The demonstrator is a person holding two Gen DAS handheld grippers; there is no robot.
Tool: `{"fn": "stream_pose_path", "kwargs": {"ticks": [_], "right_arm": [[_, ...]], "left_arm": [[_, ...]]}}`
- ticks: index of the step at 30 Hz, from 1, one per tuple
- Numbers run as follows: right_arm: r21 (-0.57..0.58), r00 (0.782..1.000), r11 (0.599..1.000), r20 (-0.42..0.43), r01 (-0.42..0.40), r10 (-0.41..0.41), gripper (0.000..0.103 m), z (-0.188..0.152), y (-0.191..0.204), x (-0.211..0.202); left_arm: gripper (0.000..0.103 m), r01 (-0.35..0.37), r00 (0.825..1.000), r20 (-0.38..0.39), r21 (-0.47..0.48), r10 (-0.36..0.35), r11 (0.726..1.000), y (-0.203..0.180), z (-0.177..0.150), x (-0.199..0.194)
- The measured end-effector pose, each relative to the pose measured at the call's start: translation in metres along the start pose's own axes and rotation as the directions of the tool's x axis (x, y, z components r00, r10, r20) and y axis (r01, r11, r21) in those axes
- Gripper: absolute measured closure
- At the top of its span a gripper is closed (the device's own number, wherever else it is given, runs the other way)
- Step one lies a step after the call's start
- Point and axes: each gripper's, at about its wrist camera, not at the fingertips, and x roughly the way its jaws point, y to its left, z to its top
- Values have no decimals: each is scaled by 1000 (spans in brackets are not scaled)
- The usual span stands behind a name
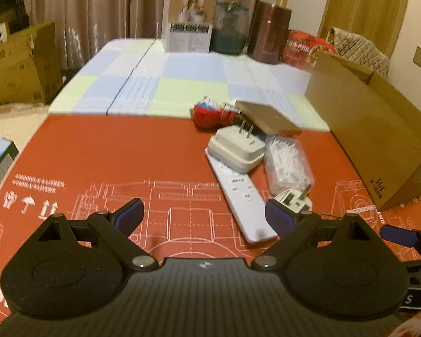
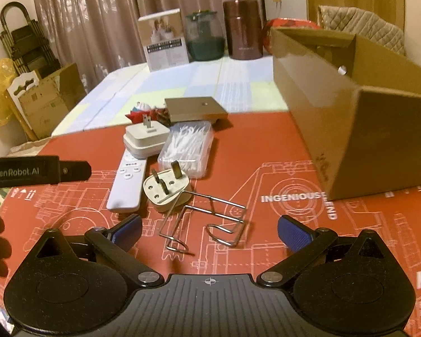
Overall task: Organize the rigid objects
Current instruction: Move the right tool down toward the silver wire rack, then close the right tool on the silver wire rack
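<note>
On the red mat point(image 1: 103, 151) lies a cluster: a white remote point(image 1: 238, 196) point(image 2: 127, 181), a white charger block point(image 1: 237, 147) point(image 2: 146, 137) resting on the remote's far end, a clear box of floss picks point(image 1: 287, 163) point(image 2: 186, 147), a white plug adapter point(image 1: 293, 198) point(image 2: 165, 189), a wire rack point(image 2: 207, 219), a flat gold box point(image 1: 266, 116) point(image 2: 195, 108) and a red toy point(image 1: 213, 112) point(image 2: 139, 113). A brown cardboard box point(image 1: 376, 129) point(image 2: 350, 118) stands at right. My left gripper point(image 1: 203, 214) is open and empty near the remote. My right gripper point(image 2: 209, 231) is open, over the wire rack.
At the table's far end stand a white carton point(image 1: 188, 21) point(image 2: 165, 43), a green glass jar point(image 1: 230, 28) point(image 2: 205, 35), a maroon canister point(image 1: 269, 32) point(image 2: 244, 28) and a red packet point(image 1: 306, 47). Cardboard boxes point(image 1: 19, 64) stand on the floor at left. The left gripper's body point(image 2: 36, 171) shows at the right view's left edge.
</note>
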Motion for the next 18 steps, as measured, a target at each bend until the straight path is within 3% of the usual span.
{"fn": "stream_pose_path", "kwargs": {"ticks": [3, 7, 12, 18], "right_arm": [[15, 1000, 1000, -2, 3, -3, 4, 1, 2, 12], [7, 1000, 1000, -10, 22, -22, 17, 2, 6, 26], [0, 999, 999, -13, 51, -51, 22, 0, 4, 34], [-17, 997, 997, -2, 76, -76, 36, 0, 2, 30]], "left_arm": [[12, 6, 1000, -10, -19, -6, 1000, 4, 0, 7], [12, 26, 1000, 1, -23, -26, 999, 7, 0, 11], [12, 43, 999, -6, -31, -43, 999, 7, -1, 13], [12, 61, 998, -4, -37, -61, 997, 6, -1, 12]]}}
